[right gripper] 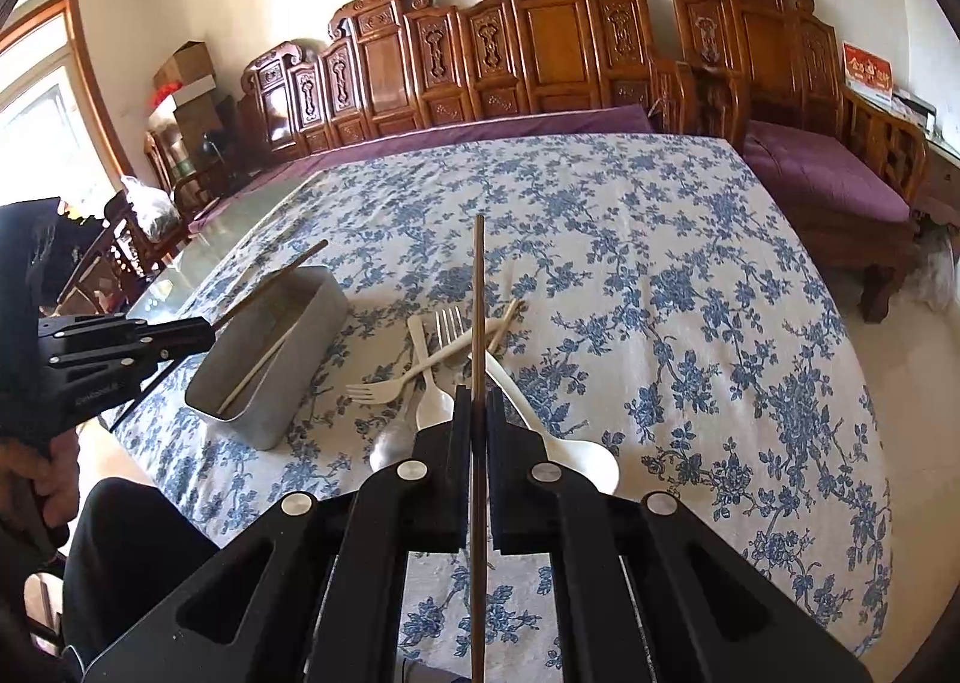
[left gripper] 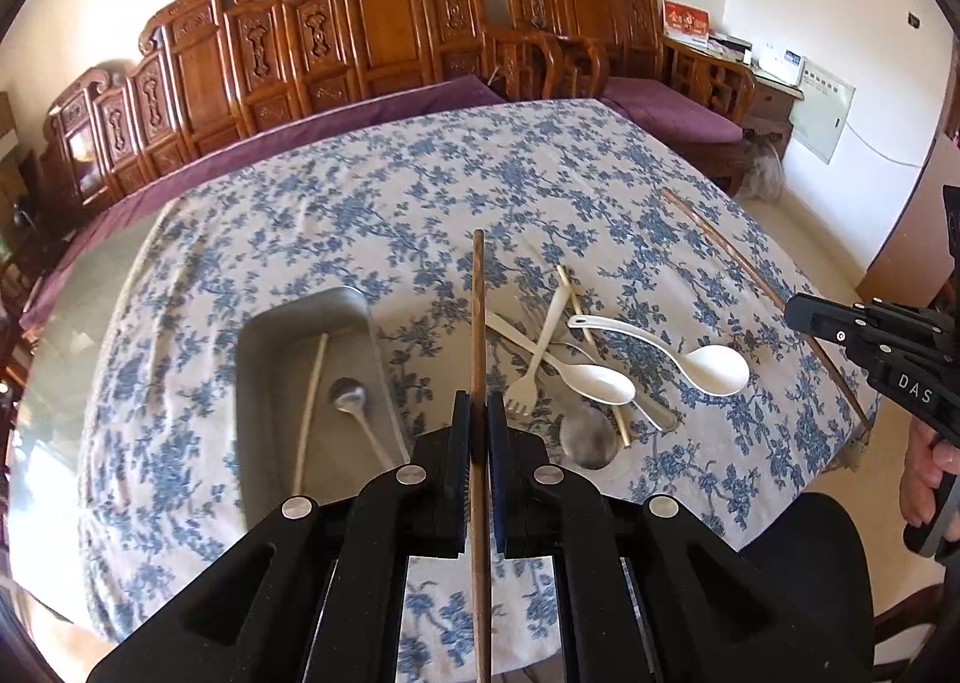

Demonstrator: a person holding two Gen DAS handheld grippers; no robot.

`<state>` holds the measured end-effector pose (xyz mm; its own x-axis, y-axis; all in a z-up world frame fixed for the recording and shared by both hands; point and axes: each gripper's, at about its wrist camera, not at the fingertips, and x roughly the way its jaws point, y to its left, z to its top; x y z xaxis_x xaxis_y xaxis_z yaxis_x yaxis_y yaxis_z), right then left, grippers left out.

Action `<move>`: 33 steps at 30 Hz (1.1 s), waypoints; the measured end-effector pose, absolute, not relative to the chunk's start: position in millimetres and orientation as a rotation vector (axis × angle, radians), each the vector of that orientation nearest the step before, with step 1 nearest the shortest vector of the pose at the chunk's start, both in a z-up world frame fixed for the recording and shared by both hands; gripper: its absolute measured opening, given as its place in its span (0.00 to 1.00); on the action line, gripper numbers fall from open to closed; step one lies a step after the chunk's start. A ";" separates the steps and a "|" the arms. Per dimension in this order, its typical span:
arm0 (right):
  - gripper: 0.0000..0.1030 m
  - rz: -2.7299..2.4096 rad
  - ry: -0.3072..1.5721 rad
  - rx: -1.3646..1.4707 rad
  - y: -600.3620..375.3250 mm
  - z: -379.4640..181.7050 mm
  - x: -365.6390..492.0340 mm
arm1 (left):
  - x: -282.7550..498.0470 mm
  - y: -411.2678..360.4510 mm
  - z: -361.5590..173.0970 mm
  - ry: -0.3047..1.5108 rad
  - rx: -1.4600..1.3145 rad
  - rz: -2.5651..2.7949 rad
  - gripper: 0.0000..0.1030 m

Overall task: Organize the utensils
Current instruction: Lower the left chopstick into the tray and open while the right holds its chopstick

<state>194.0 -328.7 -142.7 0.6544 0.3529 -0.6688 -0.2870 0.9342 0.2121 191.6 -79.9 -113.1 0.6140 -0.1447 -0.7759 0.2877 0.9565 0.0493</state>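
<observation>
My left gripper (left gripper: 478,413) is shut on a brown wooden chopstick (left gripper: 478,311), held above the table just right of the metal tray (left gripper: 252,359). The tray holds a pale chopstick (left gripper: 312,407) and a metal spoon (left gripper: 351,401). My right gripper (right gripper: 478,407) is shut on a second brown chopstick (right gripper: 478,293), above the loose pile: a white plastic fork (right gripper: 384,386), white spoons (right gripper: 576,455), a metal fork (right gripper: 449,323) and a metal spoon (right gripper: 390,446). The same pile shows in the left wrist view (left gripper: 594,377).
A blue-flowered cloth (right gripper: 660,275) covers the table. A carved wooden bench with purple cushions (right gripper: 540,53) stands behind it. The person's dark-clothed leg (right gripper: 132,539) is at the near edge. A glass-topped strip (right gripper: 240,227) lies left of the cloth.
</observation>
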 end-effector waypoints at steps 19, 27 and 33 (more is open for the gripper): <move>0.06 0.401 0.835 0.065 -290.5 -160.6 201.9 | 243.9 9.2 -165.1 0.948 0.058 -0.204 0.04; 0.06 0.412 0.861 0.067 -280.0 -160.0 219.4 | 272.4 21.2 -197.8 1.019 0.053 -0.176 0.04; 0.06 0.440 0.864 0.047 -261.1 -155.7 228.7 | 284.5 22.8 -210.3 1.050 0.048 -0.177 0.04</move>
